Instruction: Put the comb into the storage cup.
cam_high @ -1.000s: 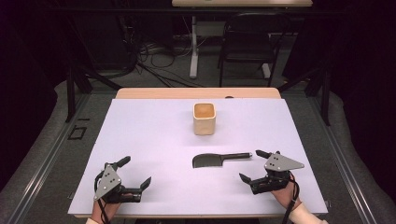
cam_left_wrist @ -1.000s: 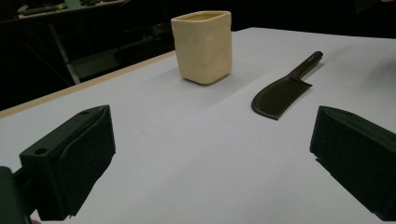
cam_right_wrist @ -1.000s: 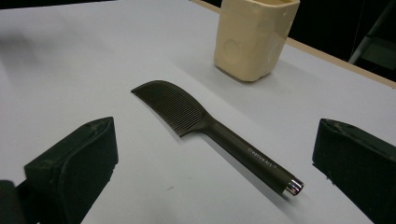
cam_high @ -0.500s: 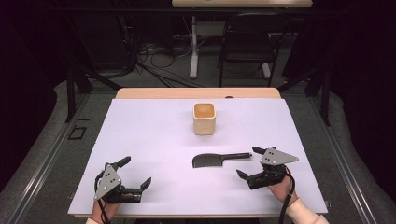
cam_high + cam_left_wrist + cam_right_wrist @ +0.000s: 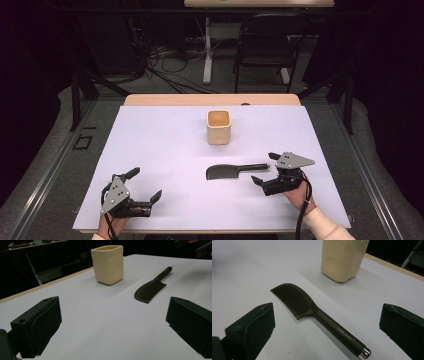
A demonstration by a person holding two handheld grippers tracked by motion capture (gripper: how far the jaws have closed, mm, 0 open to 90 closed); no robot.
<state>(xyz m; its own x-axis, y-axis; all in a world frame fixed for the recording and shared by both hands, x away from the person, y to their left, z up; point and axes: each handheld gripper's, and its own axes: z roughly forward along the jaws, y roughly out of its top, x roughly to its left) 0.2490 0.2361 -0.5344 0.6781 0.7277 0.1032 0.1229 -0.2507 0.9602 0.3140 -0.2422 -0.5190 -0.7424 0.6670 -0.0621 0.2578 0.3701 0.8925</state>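
Note:
A dark comb (image 5: 235, 171) lies flat on the white table sheet (image 5: 165, 145), its handle pointing right. Behind it stands a cream square cup (image 5: 218, 127), upright and empty as far as I can see. My right gripper (image 5: 264, 168) is open just right of the comb's handle end. In the right gripper view the comb (image 5: 312, 310) lies between and ahead of the open jaws, with the cup (image 5: 343, 257) beyond. My left gripper (image 5: 146, 183) rests open at the front left, holding nothing. Its own view shows the cup (image 5: 108, 263) and comb (image 5: 150, 290) farther off.
The sheet covers a wooden table whose bare strip (image 5: 210, 100) shows at the far edge. Past it are a dark chair (image 5: 265, 50), a table leg (image 5: 207, 55) and floor cables (image 5: 160, 65). Bare sheet lies between the two grippers.
My right gripper has moved left and slightly away from me, up to the comb's handle end. The left gripper, comb and cup have stayed put.

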